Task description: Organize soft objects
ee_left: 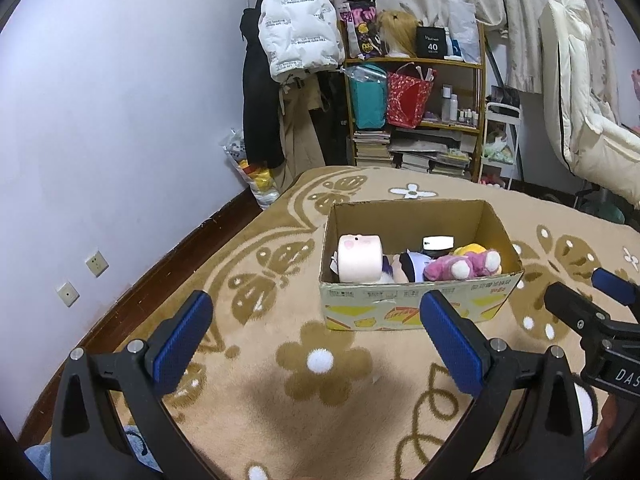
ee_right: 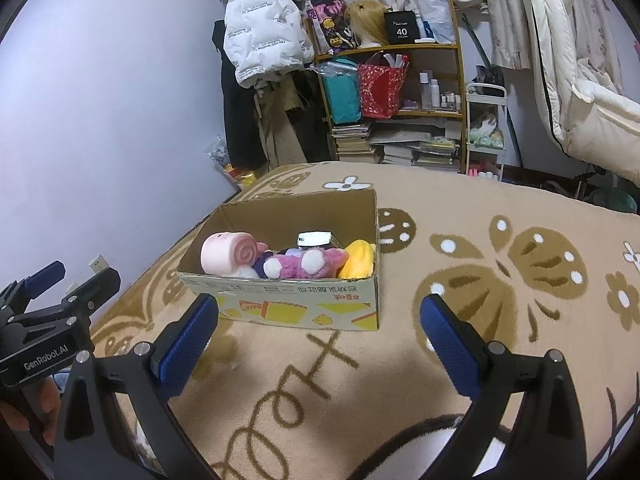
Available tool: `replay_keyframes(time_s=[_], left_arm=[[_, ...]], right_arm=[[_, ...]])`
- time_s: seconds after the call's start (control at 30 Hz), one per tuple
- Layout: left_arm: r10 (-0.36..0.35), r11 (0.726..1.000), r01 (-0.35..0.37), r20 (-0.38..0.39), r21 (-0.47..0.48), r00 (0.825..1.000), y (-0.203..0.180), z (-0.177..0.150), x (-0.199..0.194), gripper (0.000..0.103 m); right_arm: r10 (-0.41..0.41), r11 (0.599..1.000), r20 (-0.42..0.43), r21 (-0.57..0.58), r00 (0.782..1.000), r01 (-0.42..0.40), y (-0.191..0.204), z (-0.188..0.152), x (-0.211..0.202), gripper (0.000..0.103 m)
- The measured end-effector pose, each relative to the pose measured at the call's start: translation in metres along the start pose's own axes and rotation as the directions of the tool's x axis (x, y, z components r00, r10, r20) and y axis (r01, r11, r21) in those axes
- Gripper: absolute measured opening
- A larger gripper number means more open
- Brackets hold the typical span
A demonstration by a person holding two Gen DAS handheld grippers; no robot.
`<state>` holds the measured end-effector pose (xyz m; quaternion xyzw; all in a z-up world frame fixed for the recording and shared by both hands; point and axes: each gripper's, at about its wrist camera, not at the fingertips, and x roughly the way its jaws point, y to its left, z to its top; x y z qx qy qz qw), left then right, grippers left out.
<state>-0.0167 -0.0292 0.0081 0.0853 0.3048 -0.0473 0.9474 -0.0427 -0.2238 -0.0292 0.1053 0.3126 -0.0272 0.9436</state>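
— What is that box looking like to you?
— Plain brown cardboard, matt, with a printed paper face going scuffed along the front edge. It is sitting on a fleecy blanket, thick and fuzzy.
— And the toys inside?
— All plush: the pink roll is showing a short, smooth pile, the purple toy a shaggier one.
— The tools?
— The left gripper is showing matt black plastic arms, dimpled blue rubbery pads and small shiny metal pins.
— The puffer jacket is gleaming slightly, like smooth nylon.
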Motion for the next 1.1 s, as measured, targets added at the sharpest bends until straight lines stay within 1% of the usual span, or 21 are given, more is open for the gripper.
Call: replay_keyframes(time_s=[0.37, 1.1], left_arm=[[-0.012, 1.000, 0.012, -0.015, 0.006, 1.000, -0.0009, -0.0013, 0.0029, 0.102], [-0.005, 1.000, 0.005, -0.009, 0.007, 1.000, -0.0016, -0.0015, 0.0017, 0.102]], right_arm=[[-0.002, 1.000, -0.001, 0.001, 1.000, 0.002, 0.0005, -0.0002, 0.0002, 0.103], [-0.002, 1.000, -0.003, -0.002, 1.000, 0.002, 0.0001, -0.0006, 0.0004, 0.103]])
